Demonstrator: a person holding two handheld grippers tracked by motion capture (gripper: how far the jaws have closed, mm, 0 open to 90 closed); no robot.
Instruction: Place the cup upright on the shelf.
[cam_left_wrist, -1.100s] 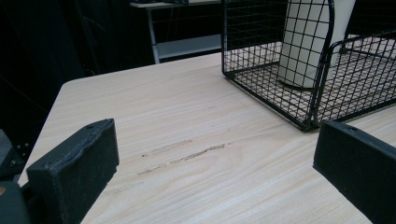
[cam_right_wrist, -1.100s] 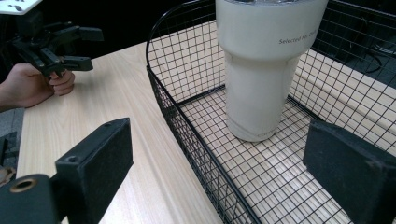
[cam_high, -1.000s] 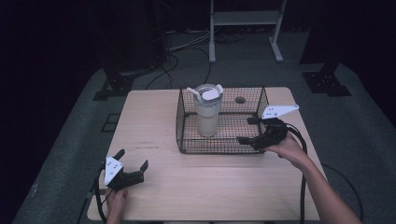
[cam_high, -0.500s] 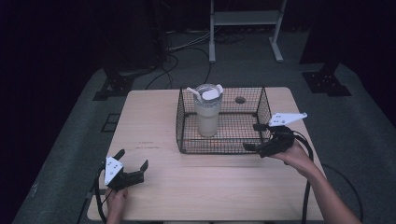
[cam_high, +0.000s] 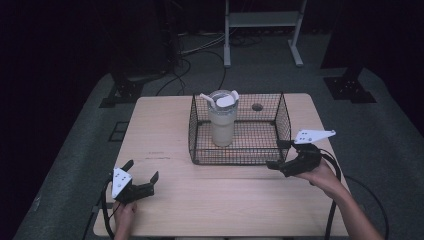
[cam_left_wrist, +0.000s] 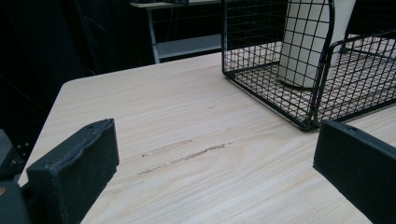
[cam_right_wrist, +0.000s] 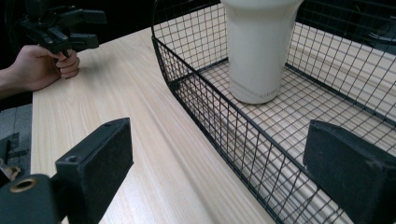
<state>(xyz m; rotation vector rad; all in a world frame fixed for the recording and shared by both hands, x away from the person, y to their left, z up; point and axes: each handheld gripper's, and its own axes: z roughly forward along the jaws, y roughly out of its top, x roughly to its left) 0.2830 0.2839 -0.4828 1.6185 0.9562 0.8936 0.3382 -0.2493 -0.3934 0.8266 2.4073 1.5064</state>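
Pulling right tongs (cam_high: 276, 155) back from wire basket (cam_high: 283, 117) toward tabletop (cam_high: 165, 125) front, jaws released; resting left tongs (cam_high: 141, 176) released nr front-left corner; tumbler (cam_high: 222, 120) standing upright inside basket.

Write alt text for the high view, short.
A cream tumbler stands upright in a black wire basket on a wooden table. The right gripper, open, sits beside the basket's near right corner; the left gripper, open, is near the front left.

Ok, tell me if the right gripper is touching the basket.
Apart. In the right gripper view, the open right gripper has bare table between its jaws and the basket, which holds the tumbler.
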